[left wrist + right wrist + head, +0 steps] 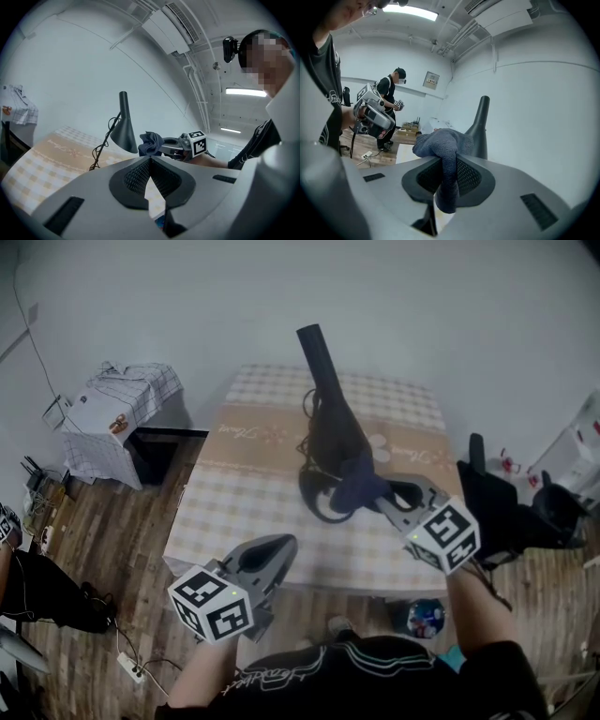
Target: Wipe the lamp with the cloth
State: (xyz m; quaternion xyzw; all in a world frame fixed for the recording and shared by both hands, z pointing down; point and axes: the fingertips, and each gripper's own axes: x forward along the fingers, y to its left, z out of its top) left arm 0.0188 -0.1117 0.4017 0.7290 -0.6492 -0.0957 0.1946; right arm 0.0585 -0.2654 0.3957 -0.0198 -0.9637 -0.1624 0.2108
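— So, where is the cloth (440,143) sitting right now?

— The right gripper (447,161) is pinching it. Its jaws are clamping on a fold, with the bunched part bulging over the tips and a tail hanging below. It is reaching over the checked table (244,512) and pressing the cloth against the dark shade of the lamp (333,427), or sitting just beside it; I cannot tell which.

— And the left gripper (150,159)?

— It is hovering near the table's front edge, well apart from the lamp. Its jaws are pressing together on nothing.

— What is worrying you, then?

— Nothing is bracing the lamp. It is standing on a narrow base with a long neck, so I am guessing a firm sideways wipe could tip or slide it.

— Anything else?

— The cord (307,442) is dangling loose beside the shade, and a stroke passing that way could be snagging it. Also, the jaws are gripping only a fold, so dragging hard might be pulling the cloth free.
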